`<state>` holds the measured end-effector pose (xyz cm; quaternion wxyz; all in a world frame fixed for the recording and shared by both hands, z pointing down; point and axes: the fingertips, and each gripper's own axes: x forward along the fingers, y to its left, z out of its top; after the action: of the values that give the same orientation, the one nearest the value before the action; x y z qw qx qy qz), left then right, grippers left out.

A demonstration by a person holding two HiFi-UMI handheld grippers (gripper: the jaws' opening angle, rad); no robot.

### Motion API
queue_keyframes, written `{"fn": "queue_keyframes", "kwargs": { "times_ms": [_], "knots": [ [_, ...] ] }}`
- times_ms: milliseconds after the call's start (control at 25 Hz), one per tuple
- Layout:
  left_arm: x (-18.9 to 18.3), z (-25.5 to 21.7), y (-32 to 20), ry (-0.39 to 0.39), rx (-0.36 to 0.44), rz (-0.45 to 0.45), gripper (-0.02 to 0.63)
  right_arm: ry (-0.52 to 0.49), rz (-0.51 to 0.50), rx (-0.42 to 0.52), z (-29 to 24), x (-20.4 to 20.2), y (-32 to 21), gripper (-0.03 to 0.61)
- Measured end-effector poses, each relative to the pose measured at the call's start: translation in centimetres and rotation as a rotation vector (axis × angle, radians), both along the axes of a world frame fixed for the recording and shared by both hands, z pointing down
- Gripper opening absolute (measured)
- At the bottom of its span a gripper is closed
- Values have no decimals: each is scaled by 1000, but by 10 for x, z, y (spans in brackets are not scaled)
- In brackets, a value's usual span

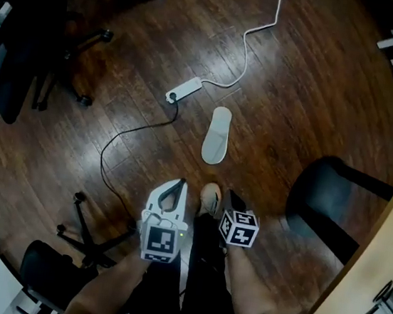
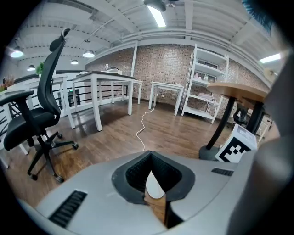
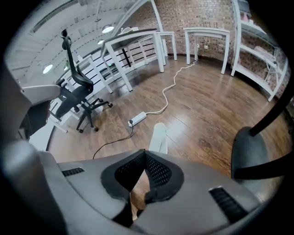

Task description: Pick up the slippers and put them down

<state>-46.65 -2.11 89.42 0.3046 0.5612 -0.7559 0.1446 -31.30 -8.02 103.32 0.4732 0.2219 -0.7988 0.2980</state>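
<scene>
The white slipper [image 1: 216, 135] lay flat on the dark wooden floor [image 1: 305, 95], a little above the middle of the head view, its long axis running from about 12 to 6 o'clock. No gripper touched it.

At 6 o'clock from it, well apart, came the two grippers. The left gripper [image 1: 178, 186] was toward 7 o'clock, with the tips of its jaws together. Nothing was gripped. In its own view the slipper and the floor showed only through the gap behind the tips. The right gripper [image 1: 228, 196] was toward 5 o'clock, and its jaws were closed to a narrow slit and held nothing. The slipper showed just beyond their tips in the right gripper view. Between the two grippers was a tan shoe-like shape [image 1: 210, 199]. Whether it was a second slipper or the person's foot I could not tell.

At 11 o'clock from the slipper, near it, lay a white power strip [image 1: 184, 88]. A white cable [image 1: 252, 34] ran from it toward 1 o'clock and a black cable [image 1: 130, 140] curved off toward 7 o'clock. At 4 o'clock stood the black base [image 1: 324, 195] of a round wooden table [image 1: 376, 262]. A black office chair [image 1: 17, 43] stood far off at 10 o'clock.
</scene>
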Motion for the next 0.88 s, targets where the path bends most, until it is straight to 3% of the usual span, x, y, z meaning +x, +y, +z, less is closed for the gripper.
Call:
{"fn": "queue_keyframes", "kwargs": {
  "times_ms": [160, 400, 560, 880],
  "knots": [
    [14, -60, 17, -13, 3, 52, 6, -53, -40, 59, -85, 6, 8, 9],
    [23, -162, 37, -57, 9, 112, 6, -152, 5, 154, -226, -1, 13, 11],
    [26, -246, 46, -75, 51, 94, 6, -220, -71, 219, -324, -3, 33, 11],
    [79, -371, 53, -102, 135, 163, 6, -376, -38, 343, -480, 20, 38, 11]
  ]
}}
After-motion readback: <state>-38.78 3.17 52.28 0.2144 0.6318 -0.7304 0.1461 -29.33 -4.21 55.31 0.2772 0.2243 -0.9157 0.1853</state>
